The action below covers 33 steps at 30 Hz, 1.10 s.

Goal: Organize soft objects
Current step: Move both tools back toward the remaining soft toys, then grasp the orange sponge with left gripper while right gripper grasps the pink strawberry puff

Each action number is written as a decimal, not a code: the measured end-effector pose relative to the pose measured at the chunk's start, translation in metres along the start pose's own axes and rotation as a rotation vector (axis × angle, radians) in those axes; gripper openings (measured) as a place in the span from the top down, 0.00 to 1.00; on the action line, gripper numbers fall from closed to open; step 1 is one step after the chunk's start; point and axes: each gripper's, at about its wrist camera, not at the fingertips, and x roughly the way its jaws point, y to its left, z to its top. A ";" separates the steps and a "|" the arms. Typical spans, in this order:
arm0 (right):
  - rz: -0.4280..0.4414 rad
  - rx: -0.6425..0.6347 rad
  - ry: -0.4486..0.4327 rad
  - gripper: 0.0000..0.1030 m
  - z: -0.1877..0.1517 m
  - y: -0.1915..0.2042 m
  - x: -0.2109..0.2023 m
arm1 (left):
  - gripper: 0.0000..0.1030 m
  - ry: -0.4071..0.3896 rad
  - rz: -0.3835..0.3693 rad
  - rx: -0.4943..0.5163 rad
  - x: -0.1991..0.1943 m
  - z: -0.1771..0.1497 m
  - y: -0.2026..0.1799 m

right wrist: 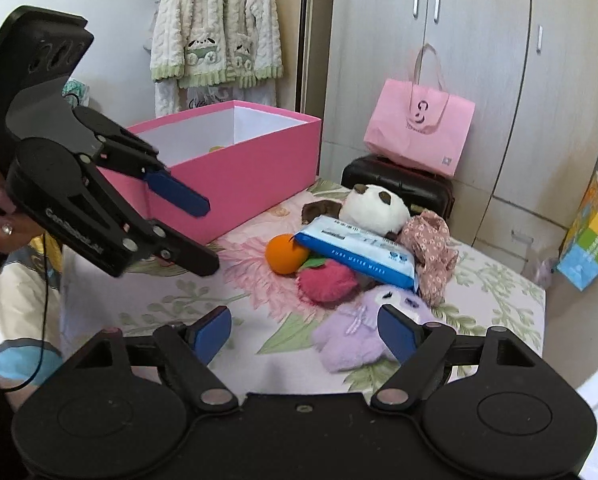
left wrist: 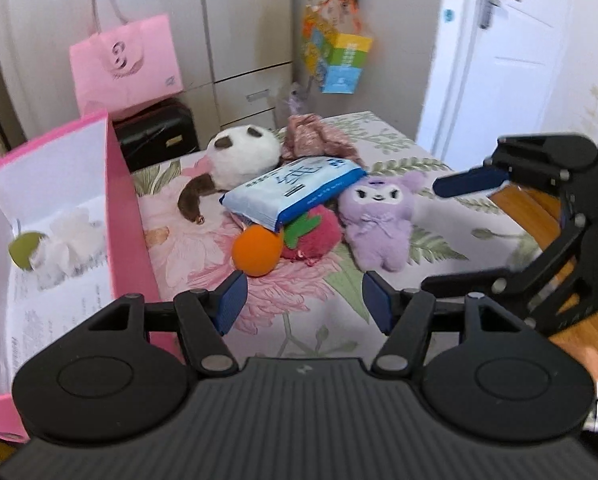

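A heap of soft things lies on the flowered bed: a panda plush [left wrist: 243, 156] [right wrist: 375, 208], a blue wet-wipes pack [left wrist: 295, 192] [right wrist: 359, 252] on top, an orange ball [left wrist: 257, 250] [right wrist: 285, 254], a red strawberry plush [left wrist: 319, 236] [right wrist: 327, 282], a purple plush [left wrist: 379, 224] [right wrist: 355, 336] and a floral cloth [left wrist: 315, 136] [right wrist: 431, 248]. The pink box [left wrist: 127, 216] [right wrist: 235, 176] stands left of the heap, with a white fluffy item [left wrist: 75, 236] inside. My left gripper [left wrist: 305, 300] [right wrist: 209, 236] is open just short of the ball. My right gripper [right wrist: 305, 332] [left wrist: 433, 236] is open, its right finger beside the purple plush.
A pink paper bag [right wrist: 419, 132] rests on a black suitcase [right wrist: 399, 184] beyond the bed, in front of a wardrobe. A colourful bag [left wrist: 339, 60] hangs by a white door. A white robe [right wrist: 215, 32] hangs behind the box. The bed edge drops to wooden floor [left wrist: 531, 208].
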 end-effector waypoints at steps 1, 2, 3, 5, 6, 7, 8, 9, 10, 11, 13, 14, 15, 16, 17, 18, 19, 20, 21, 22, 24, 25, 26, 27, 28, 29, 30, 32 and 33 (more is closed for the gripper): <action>-0.004 -0.012 -0.001 0.22 -0.002 -0.001 0.008 | 0.41 -0.001 0.006 -0.011 0.007 0.001 0.001; -0.009 -0.026 0.000 0.23 -0.003 -0.002 0.015 | 0.41 -0.001 0.017 -0.017 0.013 0.001 0.002; -0.022 -0.051 -0.003 0.24 -0.005 -0.001 0.022 | 0.42 -0.002 0.032 -0.024 0.019 0.001 0.002; -0.046 -0.096 -0.015 0.24 -0.007 0.001 0.035 | 0.43 -0.009 0.062 -0.036 0.030 0.002 0.003; -0.040 -0.106 -0.019 0.24 -0.007 0.001 0.039 | 0.44 -0.013 0.071 -0.037 0.034 0.003 0.003; -0.026 -0.106 -0.022 0.25 -0.006 0.000 0.044 | 0.44 -0.016 0.076 -0.042 0.039 0.003 0.004; -0.012 -0.099 -0.023 0.25 -0.005 -0.001 0.049 | 0.46 -0.016 0.079 -0.050 0.042 0.004 0.005; 0.001 -0.090 -0.021 0.25 -0.004 -0.003 0.053 | 0.46 -0.019 0.083 -0.060 0.046 0.005 0.006; 0.015 -0.083 -0.018 0.26 -0.003 -0.004 0.057 | 0.46 -0.024 0.089 -0.067 0.049 0.005 0.006; 0.023 -0.074 -0.014 0.27 -0.002 -0.005 0.062 | 0.46 -0.028 0.099 -0.072 0.053 0.006 0.006; 0.031 -0.051 0.004 0.36 -0.002 -0.007 0.072 | 0.46 -0.036 0.125 -0.081 0.060 0.007 0.006; 0.019 -0.041 0.015 0.38 -0.002 -0.008 0.078 | 0.46 -0.038 0.131 -0.089 0.063 0.007 0.007; -0.002 -0.035 0.019 0.40 -0.001 -0.008 0.083 | 0.46 -0.041 0.133 -0.094 0.066 0.007 0.007; -0.016 -0.034 0.018 0.40 -0.001 -0.007 0.086 | 0.46 -0.047 0.138 -0.097 0.068 0.006 0.008; -0.020 -0.036 0.016 0.40 0.000 -0.007 0.089 | 0.46 -0.053 0.147 -0.102 0.070 0.006 0.008; -0.020 -0.037 0.017 0.40 0.001 -0.007 0.092 | 0.46 -0.058 0.154 -0.110 0.071 0.006 0.009; -0.026 -0.037 0.020 0.40 0.001 -0.007 0.095 | 0.46 -0.062 0.149 -0.123 0.072 0.005 0.011; -0.038 -0.035 0.023 0.40 0.002 -0.007 0.098 | 0.45 -0.066 0.139 -0.140 0.074 0.005 0.012; -0.049 -0.030 0.026 0.40 0.002 -0.008 0.102 | 0.44 -0.073 0.134 -0.159 0.074 0.005 0.014; -0.057 -0.019 0.027 0.40 0.002 -0.009 0.105 | 0.44 -0.083 0.133 -0.168 0.075 0.004 0.015; -0.071 0.003 0.016 0.39 0.001 -0.010 0.109 | 0.44 -0.098 0.135 -0.174 0.076 0.002 0.015; -0.075 0.011 0.007 0.39 0.000 -0.010 0.109 | 0.44 -0.105 0.135 -0.176 0.076 0.001 0.015; -0.078 0.021 0.000 0.39 0.000 -0.010 0.110 | 0.44 -0.114 0.134 -0.179 0.076 -0.001 0.015; -0.080 0.032 -0.007 0.39 -0.001 -0.010 0.110 | 0.44 -0.118 0.132 -0.183 0.076 -0.002 0.015; -0.084 0.041 -0.015 0.39 -0.002 -0.010 0.110 | 0.44 -0.124 0.127 -0.190 0.075 -0.004 0.016; -0.088 0.046 -0.019 0.39 -0.002 -0.010 0.111 | 0.45 -0.126 0.122 -0.199 0.075 -0.005 0.018; -0.092 0.047 -0.021 0.39 -0.002 -0.010 0.111 | 0.46 -0.124 0.112 -0.209 0.075 -0.006 0.020; -0.093 0.045 -0.020 0.46 -0.001 -0.010 0.111 | 0.48 -0.130 0.104 -0.216 0.075 -0.007 0.023; -0.096 0.045 -0.020 0.48 -0.001 -0.009 0.111 | 0.51 -0.132 0.103 -0.218 0.075 -0.007 0.023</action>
